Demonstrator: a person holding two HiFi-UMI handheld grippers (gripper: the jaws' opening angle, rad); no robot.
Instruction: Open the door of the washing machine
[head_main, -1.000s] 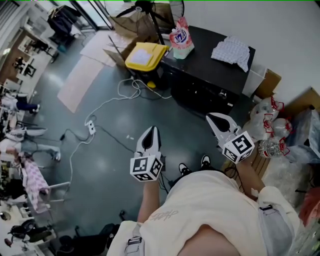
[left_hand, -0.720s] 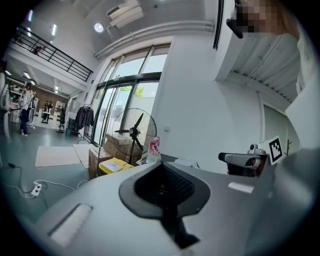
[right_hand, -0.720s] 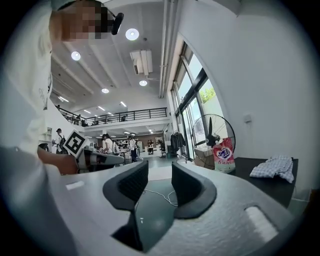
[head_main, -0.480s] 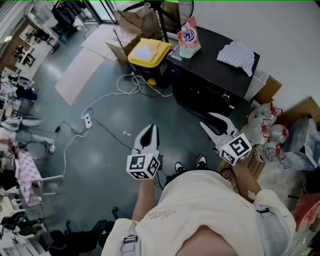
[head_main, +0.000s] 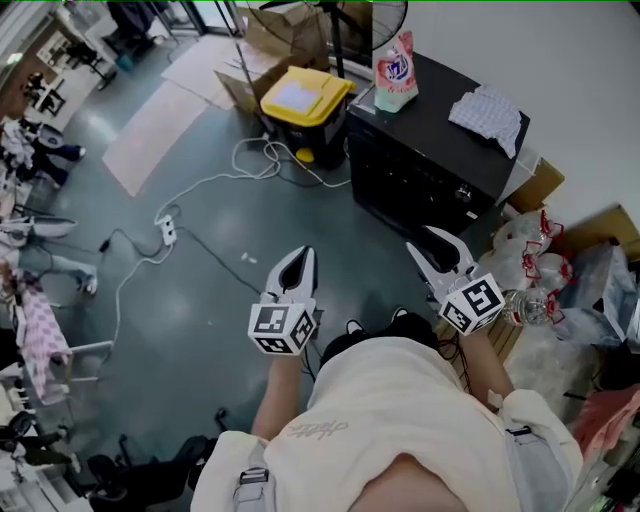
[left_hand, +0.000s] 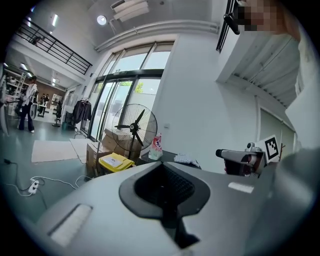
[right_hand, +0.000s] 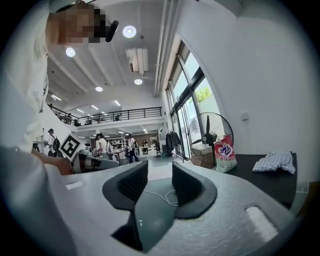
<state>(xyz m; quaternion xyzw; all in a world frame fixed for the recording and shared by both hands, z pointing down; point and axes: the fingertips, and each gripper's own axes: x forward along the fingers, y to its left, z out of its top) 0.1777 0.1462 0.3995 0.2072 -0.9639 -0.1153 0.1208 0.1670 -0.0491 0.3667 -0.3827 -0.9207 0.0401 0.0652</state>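
Note:
The washing machine (head_main: 430, 165) is a black box against the white wall, upper right in the head view; its dark front faces me and the door is hard to make out. A detergent bag (head_main: 396, 72) and a crumpled cloth (head_main: 490, 112) lie on its top. My left gripper (head_main: 298, 256) hangs over the grey floor, left of the machine, jaws shut and empty. My right gripper (head_main: 432, 243) is just short of the machine's front, jaws open with nothing between them. The right gripper view shows the open gripper (right_hand: 155, 180) beside the machine's top (right_hand: 265, 180).
A yellow-lidded bin (head_main: 300, 100), cardboard boxes and a standing fan (head_main: 372, 15) are left of the machine. A white cable and power strip (head_main: 167, 232) trail across the floor. Plastic bags and a bottle (head_main: 535, 300) are piled at the right wall.
The right gripper's jaws have gone from shut to open. Both grippers have drifted a little nearer the washing machine, which now sits closer in the head view.

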